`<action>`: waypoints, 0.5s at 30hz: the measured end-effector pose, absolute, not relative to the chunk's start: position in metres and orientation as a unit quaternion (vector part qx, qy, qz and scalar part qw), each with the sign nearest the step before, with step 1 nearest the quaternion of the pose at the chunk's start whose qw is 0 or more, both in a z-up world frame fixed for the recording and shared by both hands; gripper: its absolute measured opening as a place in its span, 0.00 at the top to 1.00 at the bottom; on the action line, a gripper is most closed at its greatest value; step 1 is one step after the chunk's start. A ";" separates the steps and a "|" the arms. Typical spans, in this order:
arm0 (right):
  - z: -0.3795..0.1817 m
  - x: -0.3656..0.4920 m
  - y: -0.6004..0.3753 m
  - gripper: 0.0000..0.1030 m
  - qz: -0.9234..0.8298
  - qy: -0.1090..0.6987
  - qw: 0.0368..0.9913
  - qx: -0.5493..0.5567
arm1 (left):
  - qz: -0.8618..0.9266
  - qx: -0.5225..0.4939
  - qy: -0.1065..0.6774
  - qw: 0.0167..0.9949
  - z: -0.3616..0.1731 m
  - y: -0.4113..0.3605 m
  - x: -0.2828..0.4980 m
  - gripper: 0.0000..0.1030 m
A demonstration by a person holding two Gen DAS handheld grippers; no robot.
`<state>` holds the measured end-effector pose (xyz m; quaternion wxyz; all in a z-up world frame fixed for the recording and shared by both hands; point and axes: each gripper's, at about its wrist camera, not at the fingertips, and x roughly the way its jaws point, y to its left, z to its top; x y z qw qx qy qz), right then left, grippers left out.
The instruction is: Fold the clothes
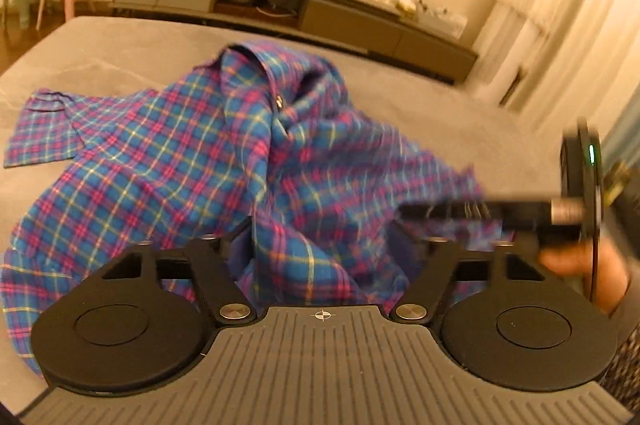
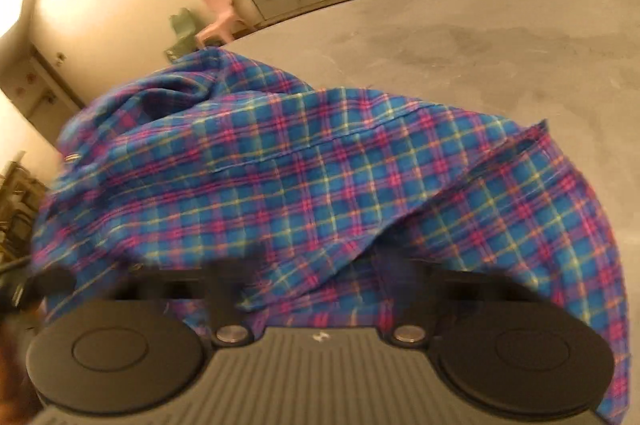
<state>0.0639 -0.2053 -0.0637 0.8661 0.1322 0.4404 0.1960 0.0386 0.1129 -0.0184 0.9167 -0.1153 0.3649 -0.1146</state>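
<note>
Plaid shirt [image 1: 168, 153] lay bunched on the grey bed [image 1: 100, 41], one sleeve spread toward its left edge, so that both tools could lift the near hem for spreading. Left gripper [image 1: 320, 245] was held low and level, cloth between its fingers; right gripper [image 2: 316, 277], tilted, likewise. Jaw closure on either: cannot tell.

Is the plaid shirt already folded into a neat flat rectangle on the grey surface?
No, the shirt lies crumpled and bunched, one sleeve spread out on the surface.

Blue-pink-yellow plaid shirt [image 1: 168, 145], grey surface [image 1: 120, 41]
</note>
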 end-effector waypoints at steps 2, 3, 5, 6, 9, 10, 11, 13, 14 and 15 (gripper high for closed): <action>-0.054 0.064 -0.213 0.99 0.178 0.417 0.880 0.145 | -0.112 -0.105 0.373 0.915 -0.024 0.109 0.033 0.94; -0.044 0.061 -0.224 0.99 0.166 0.397 0.889 0.154 | -0.119 -0.109 0.376 0.913 -0.026 0.110 0.030 0.97; -0.018 0.047 -0.253 0.99 0.124 0.350 0.917 0.145 | -0.141 -0.117 0.377 0.908 -0.030 0.110 0.026 0.97; -0.008 0.039 -0.269 0.99 0.097 0.333 0.928 0.135 | -0.156 -0.121 0.377 0.905 -0.031 0.108 0.024 0.96; 0.008 0.022 -0.319 0.99 0.005 0.303 0.947 0.109 | -0.195 -0.110 0.367 0.903 -0.027 0.094 0.015 0.89; 0.007 0.020 -0.337 0.99 -0.029 0.303 0.947 0.102 | -0.208 -0.106 0.363 0.902 -0.026 0.089 0.012 0.82; 0.005 0.018 -0.353 0.99 -0.062 0.304 0.946 0.096 | -0.221 -0.102 0.359 0.901 -0.025 0.084 0.009 0.72; -0.006 0.022 -0.377 0.99 -0.108 0.324 0.936 0.087 | -0.247 -0.095 0.352 0.898 -0.022 0.074 0.003 0.68; -0.010 0.023 -0.384 0.98 -0.123 0.333 0.931 0.084 | -0.237 -0.091 0.345 0.904 -0.019 0.080 0.000 0.66; -0.011 0.019 -0.384 0.90 -0.126 0.337 0.929 0.084 | -0.226 -0.088 0.337 0.910 -0.016 0.086 -0.004 0.63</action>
